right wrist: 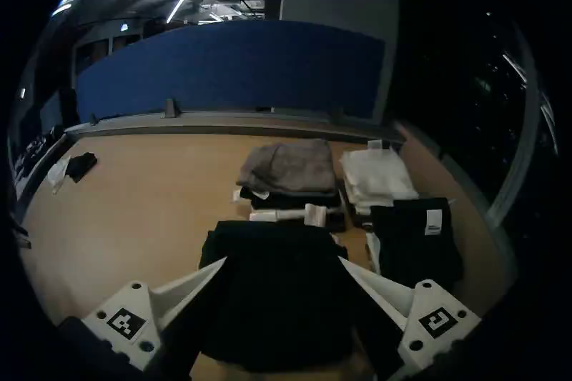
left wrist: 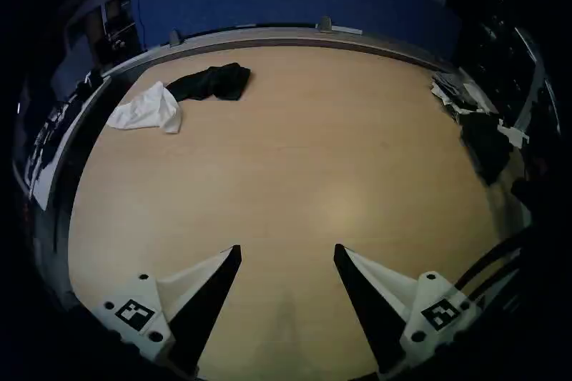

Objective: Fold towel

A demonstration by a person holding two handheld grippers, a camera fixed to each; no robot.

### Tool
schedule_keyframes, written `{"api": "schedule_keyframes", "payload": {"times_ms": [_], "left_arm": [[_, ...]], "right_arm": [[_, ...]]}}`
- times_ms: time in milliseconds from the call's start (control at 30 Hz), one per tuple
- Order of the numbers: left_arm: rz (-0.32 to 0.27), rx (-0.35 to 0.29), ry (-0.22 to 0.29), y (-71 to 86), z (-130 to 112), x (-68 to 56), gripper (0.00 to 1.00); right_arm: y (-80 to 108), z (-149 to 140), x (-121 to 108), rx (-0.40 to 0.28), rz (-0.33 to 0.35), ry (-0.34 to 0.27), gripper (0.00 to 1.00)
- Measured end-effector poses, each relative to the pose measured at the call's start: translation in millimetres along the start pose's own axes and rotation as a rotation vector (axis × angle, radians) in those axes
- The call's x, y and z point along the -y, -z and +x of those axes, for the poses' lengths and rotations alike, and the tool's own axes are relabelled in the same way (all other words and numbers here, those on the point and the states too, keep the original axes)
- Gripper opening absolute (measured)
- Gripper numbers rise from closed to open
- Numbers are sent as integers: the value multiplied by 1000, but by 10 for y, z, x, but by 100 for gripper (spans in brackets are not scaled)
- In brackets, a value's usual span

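Folded black towel (right wrist: 279,302), 6 o'clock in the right gripper view, flat on the tabletop (right wrist: 143,195). The right hand-held gripper (right wrist: 284,263) is released, fingers spread wide astride it. Beyond: grey folded towel (right wrist: 289,165) at 12 o'clock, white stack (right wrist: 375,175) at 1 o'clock. Left hand-held gripper (left wrist: 286,249): released, above the tabletop. Crumpled white cloth (left wrist: 149,108) touching black cloth (left wrist: 214,82), 11 o'clock.
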State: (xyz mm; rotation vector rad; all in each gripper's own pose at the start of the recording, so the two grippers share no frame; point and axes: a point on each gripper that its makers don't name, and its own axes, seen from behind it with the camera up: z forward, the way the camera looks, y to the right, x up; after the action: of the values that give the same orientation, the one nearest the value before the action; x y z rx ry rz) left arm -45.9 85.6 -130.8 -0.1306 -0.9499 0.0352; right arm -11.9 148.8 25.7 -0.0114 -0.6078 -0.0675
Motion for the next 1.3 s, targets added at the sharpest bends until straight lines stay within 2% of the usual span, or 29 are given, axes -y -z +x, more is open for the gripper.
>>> {"api": "schedule_keyframes", "payload": {"times_ms": [200,367,500,600,800,1300], "left_arm": [[-7,-3,-3,17,-11,-25,97],[-10,-7,-8,43,-13,-37,97],[-8,-10,-11,75,-11,-20,97],[-7,-12,-10,94,-8,-1,97],[-5,-27,-3,114,25,44,97],[-17,-58,-2,147,72,119,97]], "right_arm": [[131,-303,63,38,6,-20,100],[69,-666,30,115,0,-6,100],[26,-761,13,132,0,-19,100],[33,-728,20,127,1,-25,100],[176,-472,89,63,0,-35,100],[398,-212,266,2,7,-8,100]]}}
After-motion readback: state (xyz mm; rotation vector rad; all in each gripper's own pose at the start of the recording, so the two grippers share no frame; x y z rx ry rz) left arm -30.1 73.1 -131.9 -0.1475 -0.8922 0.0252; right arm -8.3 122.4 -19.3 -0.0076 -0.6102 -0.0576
